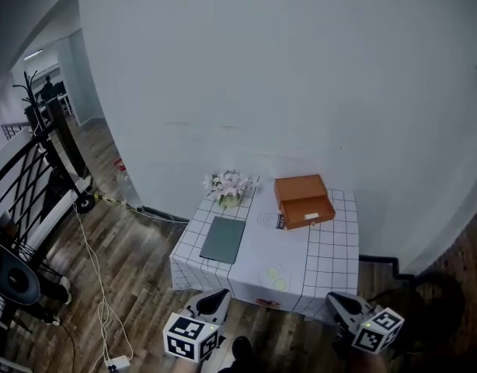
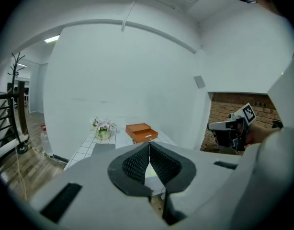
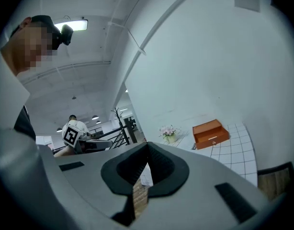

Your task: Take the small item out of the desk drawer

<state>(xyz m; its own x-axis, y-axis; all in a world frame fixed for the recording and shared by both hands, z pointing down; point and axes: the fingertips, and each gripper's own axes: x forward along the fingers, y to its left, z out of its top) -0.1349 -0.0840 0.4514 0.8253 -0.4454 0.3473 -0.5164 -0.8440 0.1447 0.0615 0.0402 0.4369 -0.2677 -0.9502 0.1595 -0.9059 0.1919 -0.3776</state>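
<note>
A small orange drawer box (image 1: 303, 199) stands at the back right of a table with a white checked cloth (image 1: 332, 255). Its drawer juts forward a little, and I see no small item inside from here. The box also shows far ahead in the left gripper view (image 2: 141, 132) and the right gripper view (image 3: 210, 133). Both grippers hang low in front of the table's near edge, well short of the box. My left gripper (image 1: 217, 295) (image 2: 149, 145) is shut with nothing in it. The right gripper (image 1: 337, 298) (image 3: 147, 150) is shut and empty too.
A pot of pink flowers (image 1: 229, 186) stands at the table's back left, with a flat grey-green pad (image 1: 223, 239) lying in front of it. A white wall rises behind the table. A black railing (image 1: 25, 185) and floor cables (image 1: 99, 286) lie to the left on the wooden floor.
</note>
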